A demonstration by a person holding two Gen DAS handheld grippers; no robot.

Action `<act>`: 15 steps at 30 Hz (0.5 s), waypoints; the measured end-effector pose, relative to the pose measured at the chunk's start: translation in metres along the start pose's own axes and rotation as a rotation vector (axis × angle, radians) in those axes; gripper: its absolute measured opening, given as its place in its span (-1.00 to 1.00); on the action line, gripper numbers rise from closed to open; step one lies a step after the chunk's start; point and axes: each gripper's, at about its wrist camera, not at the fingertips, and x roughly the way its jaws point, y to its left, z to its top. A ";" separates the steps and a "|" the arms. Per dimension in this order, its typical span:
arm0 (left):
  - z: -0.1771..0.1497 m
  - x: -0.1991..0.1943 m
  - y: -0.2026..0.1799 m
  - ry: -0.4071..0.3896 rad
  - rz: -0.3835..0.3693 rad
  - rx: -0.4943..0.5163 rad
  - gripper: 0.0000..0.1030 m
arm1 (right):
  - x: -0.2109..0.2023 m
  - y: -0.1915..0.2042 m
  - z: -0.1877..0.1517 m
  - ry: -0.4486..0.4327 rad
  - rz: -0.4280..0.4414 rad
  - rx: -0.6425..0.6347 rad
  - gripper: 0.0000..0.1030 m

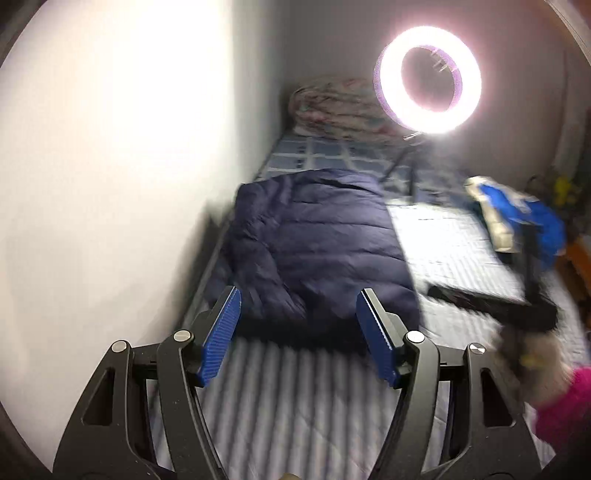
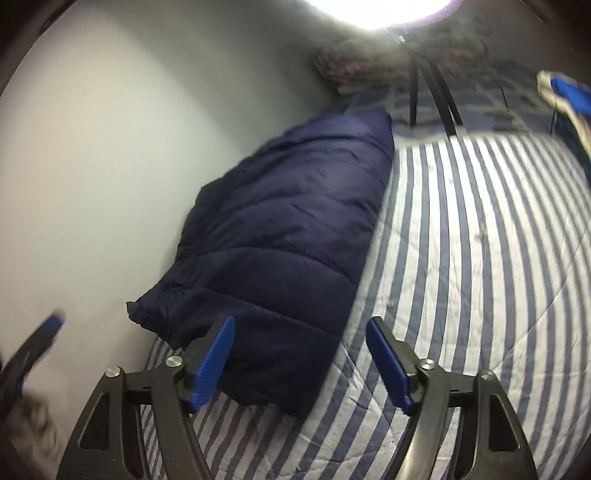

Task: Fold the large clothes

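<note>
ITEM: navy padded jacket (image 2: 280,236), folded on striped bed (image 2: 461,258) | HANDLING: likely soft, bulky, slippery, springy | GRIP: near hem corners | TONGS: left gripper (image 1: 299,332), right gripper (image 2: 300,356) wide, empty

- The ring light (image 2: 384,11) is cut off by the top edge of the right wrist view; only its lower glare shows.
- A bundle of bedding (image 2: 354,59) behind that glare is washed out and blurred.
- The other gripper (image 2: 33,347) at the left edge is a smeared streak (jaws unreadable there).
- A pink sleeve (image 1: 565,406) and the dark shape beside it are blurred.
- The blue and white cloth (image 1: 517,214) is too smeared to identify.
</note>
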 end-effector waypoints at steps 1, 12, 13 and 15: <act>0.005 0.014 -0.002 -0.003 0.054 0.032 0.31 | 0.004 -0.003 -0.002 0.009 0.003 0.010 0.53; -0.023 0.161 0.034 0.221 0.314 0.131 0.31 | 0.049 -0.008 -0.023 0.098 0.168 0.095 0.58; -0.025 0.165 0.039 0.232 0.294 0.099 0.31 | 0.053 -0.008 -0.023 0.107 0.178 0.102 0.58; -0.027 0.168 0.045 0.243 0.280 0.067 0.31 | 0.065 -0.007 -0.024 0.127 0.211 0.115 0.45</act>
